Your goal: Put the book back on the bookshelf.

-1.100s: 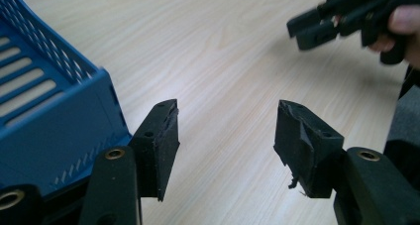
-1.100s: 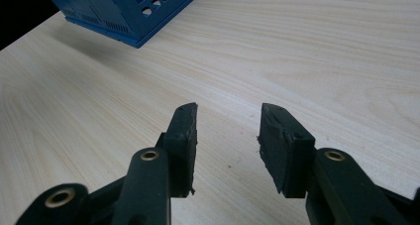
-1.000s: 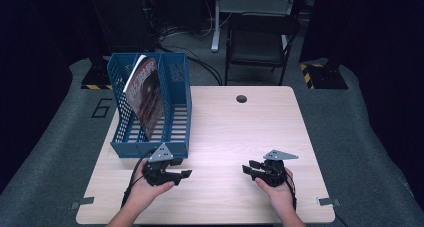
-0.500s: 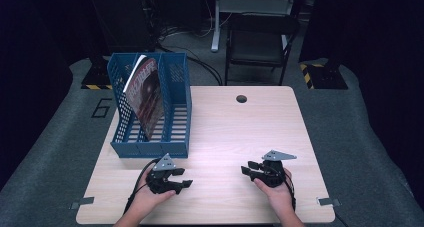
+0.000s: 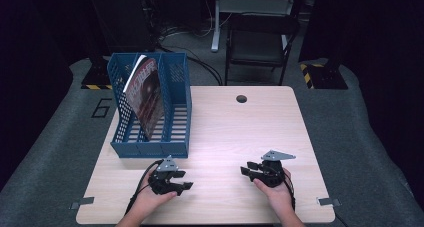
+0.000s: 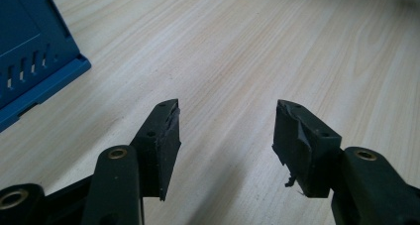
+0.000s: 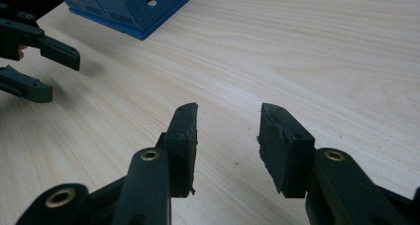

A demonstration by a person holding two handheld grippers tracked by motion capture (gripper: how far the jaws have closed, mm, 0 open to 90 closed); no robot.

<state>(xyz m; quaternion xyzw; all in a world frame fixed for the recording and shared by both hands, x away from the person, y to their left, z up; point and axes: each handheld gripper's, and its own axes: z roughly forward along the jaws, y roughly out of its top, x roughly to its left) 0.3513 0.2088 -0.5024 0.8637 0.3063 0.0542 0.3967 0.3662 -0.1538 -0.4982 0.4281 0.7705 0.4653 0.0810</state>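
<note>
A blue mesh file holder (image 5: 172, 112) stands on the left back part of the wooden table (image 5: 240, 132). A dark red magazine (image 5: 147, 94) leans upright inside it. My left gripper (image 5: 186, 180) lies low over the table just in front of the holder, open, with bare wood between its jaws (image 6: 228, 111). The holder's corner (image 6: 29, 61) sits to its left. My right gripper (image 5: 246, 171) rests near the front right, pointing left, also open over bare wood (image 7: 229, 111). The right gripper view takes in the left gripper (image 7: 59, 76) and the holder's base (image 7: 133, 7).
A round cable hole (image 5: 241, 98) sits near the table's far edge. A black chair (image 5: 260, 42) stands behind the table on grey floor. Metal brackets (image 5: 80, 203) mark the front corners.
My left gripper has drawn back slightly from the holder toward the front edge. The right gripper has barely shifted. Both stay open.
</note>
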